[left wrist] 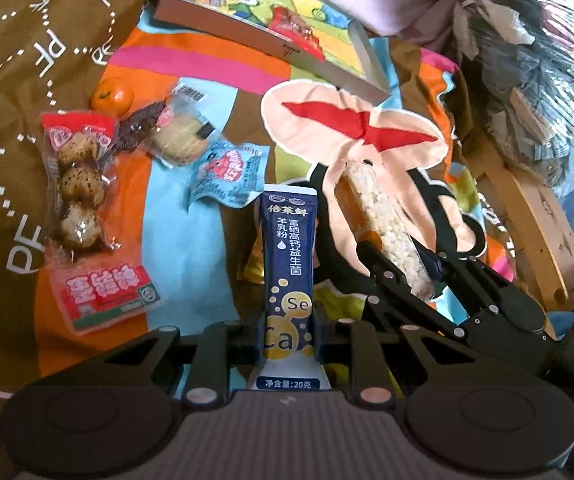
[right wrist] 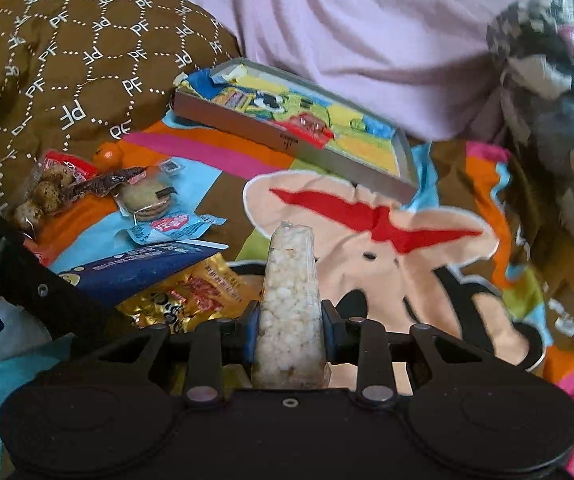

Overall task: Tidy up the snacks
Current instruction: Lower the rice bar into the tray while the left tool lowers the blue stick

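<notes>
Open cloth on the cartoon-face side of the shallow tray [right wrist: 367, 176]; clutter on the other.

Below the tray, the pale cartoon face on the blanket [right wrist: 387, 248] lies bare, giving an unobstructed lane up to the tray's near wall. Left of that lane, snacks crowd the cloth: blue packet [right wrist: 171, 226], biscuit pack [right wrist: 147, 200], egg pack [right wrist: 43, 196], orange [right wrist: 107, 154], gold bag [right wrist: 191, 296]. The brown pillow [right wrist: 67, 60] closes off the tray's left side, pink fabric [right wrist: 347, 40] rises just behind it, and a crinkled plastic bag [right wrist: 559, 100] bulks to its right.
</notes>
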{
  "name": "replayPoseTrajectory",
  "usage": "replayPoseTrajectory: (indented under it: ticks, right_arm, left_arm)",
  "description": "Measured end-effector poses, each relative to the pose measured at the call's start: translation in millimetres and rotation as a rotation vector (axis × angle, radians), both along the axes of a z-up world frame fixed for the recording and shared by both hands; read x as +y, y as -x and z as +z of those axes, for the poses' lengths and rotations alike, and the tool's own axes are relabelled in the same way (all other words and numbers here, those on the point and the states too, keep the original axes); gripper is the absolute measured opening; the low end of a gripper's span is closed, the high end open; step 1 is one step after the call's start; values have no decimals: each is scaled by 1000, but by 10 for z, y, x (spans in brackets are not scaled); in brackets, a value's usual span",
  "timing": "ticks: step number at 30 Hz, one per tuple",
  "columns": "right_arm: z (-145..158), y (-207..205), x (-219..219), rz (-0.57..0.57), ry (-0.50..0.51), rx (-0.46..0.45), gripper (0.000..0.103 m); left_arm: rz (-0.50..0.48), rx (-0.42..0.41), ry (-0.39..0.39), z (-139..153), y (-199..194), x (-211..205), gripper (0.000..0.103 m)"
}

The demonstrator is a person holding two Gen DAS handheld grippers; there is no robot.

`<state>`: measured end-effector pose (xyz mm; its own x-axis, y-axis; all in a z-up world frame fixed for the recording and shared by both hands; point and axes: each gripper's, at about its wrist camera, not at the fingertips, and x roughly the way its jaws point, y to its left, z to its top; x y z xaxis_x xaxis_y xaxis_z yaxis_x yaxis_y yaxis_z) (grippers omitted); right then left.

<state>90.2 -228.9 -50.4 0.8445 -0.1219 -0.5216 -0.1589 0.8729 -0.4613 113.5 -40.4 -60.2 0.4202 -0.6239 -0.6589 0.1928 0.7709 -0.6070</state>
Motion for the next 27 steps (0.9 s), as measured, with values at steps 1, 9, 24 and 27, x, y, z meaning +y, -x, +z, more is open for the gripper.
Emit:
replayPoseTrajectory:
  ticks: [1, 9, 24, 27]
  right_arm:
    - [6, 12, 11, 6, 12, -15, 32]
    - [46, 30, 37, 28, 27, -72, 32]
    - [272, -636, 42, 96, 32, -303, 32]
    - [305, -954, 3, 100, 2, -339, 32]
  left_arm:
    - [3, -8, 7, 8, 4, 5, 24]
    - [14, -68, -13, 51, 6, -20, 24]
    - [175, -273, -83, 526, -749, -5, 24]
    - [217, -305, -79, 627, -1091, -64, 24]
